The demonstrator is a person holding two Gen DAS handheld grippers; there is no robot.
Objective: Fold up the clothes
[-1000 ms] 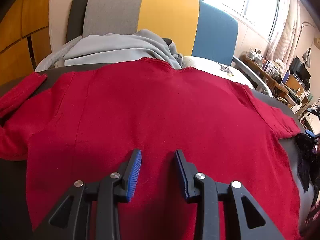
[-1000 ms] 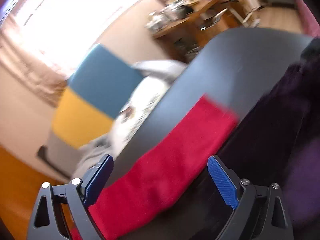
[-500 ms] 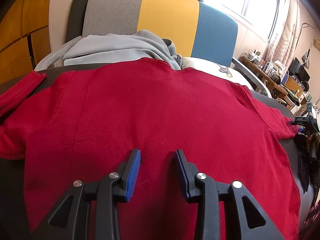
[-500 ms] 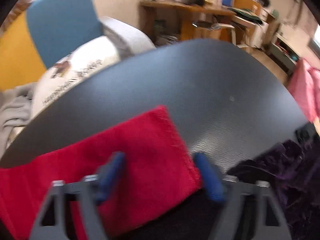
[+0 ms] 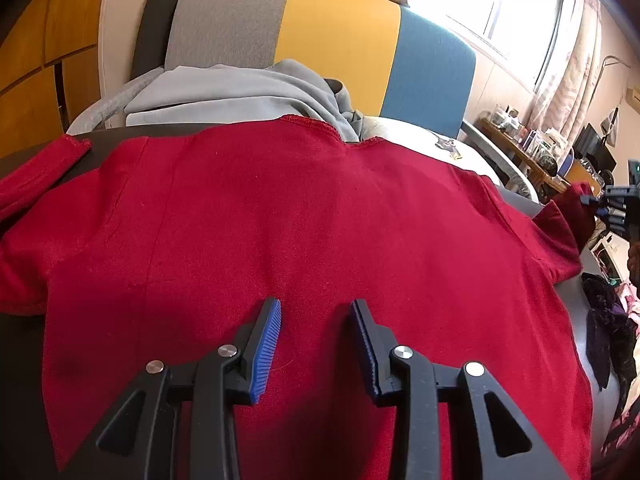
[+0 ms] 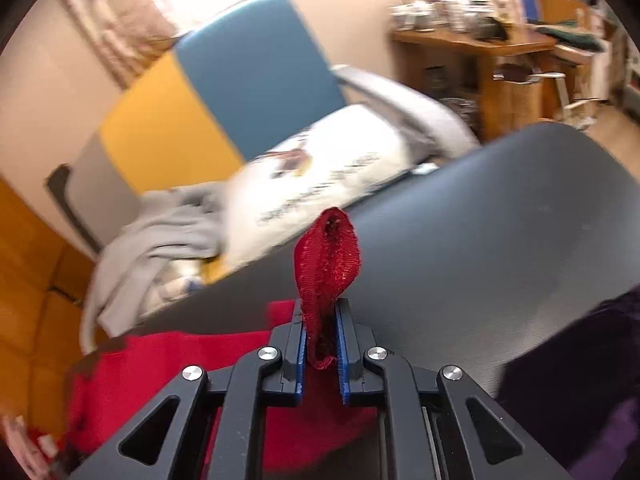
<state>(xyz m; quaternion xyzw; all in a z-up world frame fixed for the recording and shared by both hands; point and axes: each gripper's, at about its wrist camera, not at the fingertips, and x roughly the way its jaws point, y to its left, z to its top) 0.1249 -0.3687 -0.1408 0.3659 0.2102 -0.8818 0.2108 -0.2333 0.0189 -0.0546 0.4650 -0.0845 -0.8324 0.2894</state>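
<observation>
Your right claw (image 6: 322, 344) has just been closing, and its blue pads now pinch the sleeve (image 6: 326, 264) of the red shirt (image 5: 280, 240), which a second ago lay flat on the dark tabletop (image 6: 500, 220) between wide-open jaws. That sleeve end now stands lifted off the tabletop, its cuff curled into an open loop above the claw.

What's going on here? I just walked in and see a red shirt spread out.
A person with a gripper in each hand is folding a red shirt laid flat on a dark table. The right gripper has just closed its jaws on the end of a sleeve and holds it lifted off the table. The left gripper hovers over the shirt's lower middle, jaws open, gripping nothing. No fold is made yet.
</observation>
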